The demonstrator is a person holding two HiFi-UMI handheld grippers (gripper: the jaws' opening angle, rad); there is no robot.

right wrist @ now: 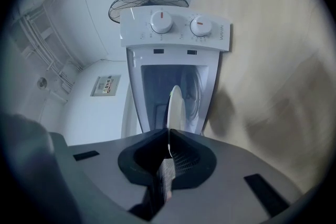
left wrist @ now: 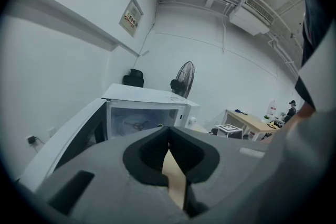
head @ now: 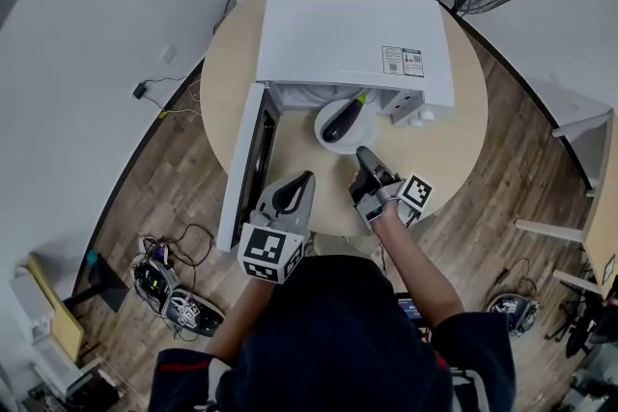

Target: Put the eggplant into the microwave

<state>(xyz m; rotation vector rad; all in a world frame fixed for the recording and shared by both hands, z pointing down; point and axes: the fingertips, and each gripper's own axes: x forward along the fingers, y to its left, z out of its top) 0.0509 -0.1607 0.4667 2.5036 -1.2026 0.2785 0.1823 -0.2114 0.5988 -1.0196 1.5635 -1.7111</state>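
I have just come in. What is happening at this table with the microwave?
A person works at a round table with a gripper in each hand. The right gripper is shut on the rim of a white plate that carries the eggplant. The plate sits at the mouth of the microwave, whose door stands open. The left gripper is shut and empty, near the door. The eggplant seems only partly inside.
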